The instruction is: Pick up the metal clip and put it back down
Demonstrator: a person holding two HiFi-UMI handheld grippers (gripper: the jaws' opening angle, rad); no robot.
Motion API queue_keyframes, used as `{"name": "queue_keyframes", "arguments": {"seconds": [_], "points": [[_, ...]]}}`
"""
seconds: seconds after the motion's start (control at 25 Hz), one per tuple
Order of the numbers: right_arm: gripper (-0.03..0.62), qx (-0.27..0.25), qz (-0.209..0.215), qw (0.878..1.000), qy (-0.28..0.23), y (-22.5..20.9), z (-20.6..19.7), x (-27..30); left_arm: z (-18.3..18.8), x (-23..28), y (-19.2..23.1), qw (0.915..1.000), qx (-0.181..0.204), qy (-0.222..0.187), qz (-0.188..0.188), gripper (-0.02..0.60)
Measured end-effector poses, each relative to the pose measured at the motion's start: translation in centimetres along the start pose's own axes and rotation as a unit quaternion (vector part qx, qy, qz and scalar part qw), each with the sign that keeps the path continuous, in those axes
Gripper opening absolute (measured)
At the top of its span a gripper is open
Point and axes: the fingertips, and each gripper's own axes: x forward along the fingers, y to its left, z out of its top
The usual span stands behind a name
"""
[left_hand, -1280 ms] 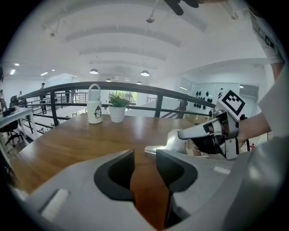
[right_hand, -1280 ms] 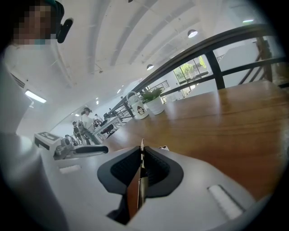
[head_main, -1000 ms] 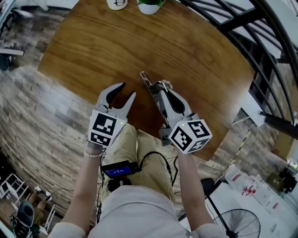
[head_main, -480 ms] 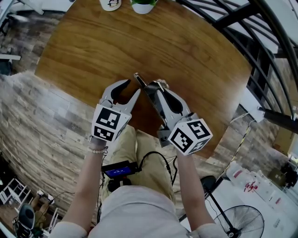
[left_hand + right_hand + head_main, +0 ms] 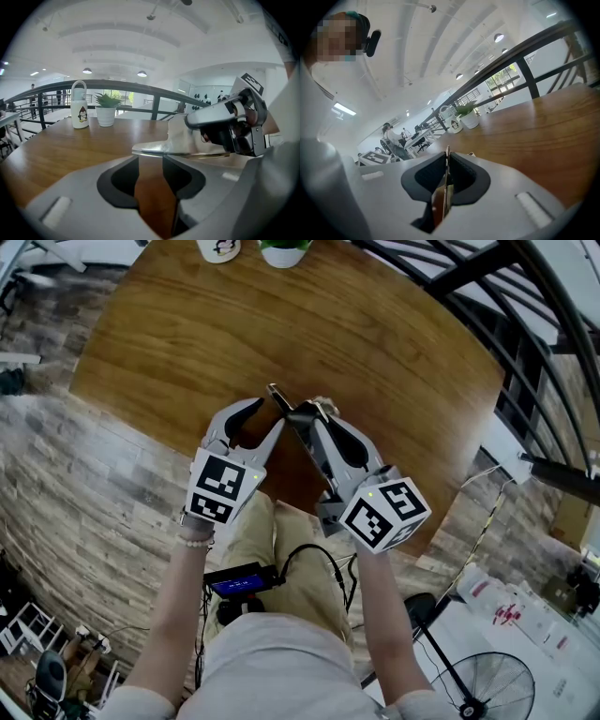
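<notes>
The metal clip (image 5: 277,397) is a thin shiny strip held above the wooden table (image 5: 187,324). My right gripper (image 5: 306,415) is shut on it, and the free end sticks out to the upper left. Seen edge-on in the right gripper view, the clip (image 5: 446,176) is pinched between the dark pads of the right gripper (image 5: 447,159). My left gripper (image 5: 266,414) stands open just left of it, with its fingertips near the clip's free end. In the left gripper view the clip (image 5: 173,147) crosses just beyond the open left gripper (image 5: 151,161), apart from its pads.
A white bottle with a penguin print (image 5: 79,105) and a potted plant (image 5: 106,110) stand at the table's far edge. A black railing (image 5: 469,277) runs behind the table on the right. A small device with cables (image 5: 239,579) lies on the person's lap.
My left gripper has moved right and forward, so its fingertips now sit beside the clip's free end. The right gripper keeps its hold and has barely moved.
</notes>
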Motion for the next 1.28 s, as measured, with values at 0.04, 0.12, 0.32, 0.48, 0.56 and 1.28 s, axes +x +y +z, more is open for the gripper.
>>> {"name": "queue_keyframes", "arguments": {"seconds": [0.04, 0.12, 0.32, 0.48, 0.56, 1.28], "points": [[0.049, -0.001, 0.001, 1.0, -0.001, 0.1, 0.1, 0.0, 0.2, -0.1, 0.0, 1.0, 0.002, -0.001, 0.0, 0.15], [0.049, -0.004, 0.003, 1.0, -0.003, 0.3, 0.5, -0.1, 0.6, -0.2, 0.0, 1.0, 0.007, -0.005, 0.0, 0.149], [0.049, -0.011, 0.012, 1.0, -0.012, 0.9, 1.4, -0.5, 1.7, -0.7, -0.2, 0.9998, 0.015, -0.016, -0.003, 0.149], [0.049, -0.018, 0.02, 0.999, -0.019, 1.5, 2.2, -1.0, 2.6, -1.2, -0.5, 0.9994, 0.023, -0.024, -0.004, 0.15], [0.051, -0.021, 0.022, 0.999, -0.022, 1.7, 2.5, -1.1, 3.0, -1.3, -0.5, 0.9993, 0.026, -0.027, -0.004, 0.15], [0.049, -0.068, 0.062, 0.995, -0.033, 5.0, 5.7, -3.1, 6.7, -4.3, -1.7, 0.9969, 0.06, -0.05, -0.005, 0.15]]}}
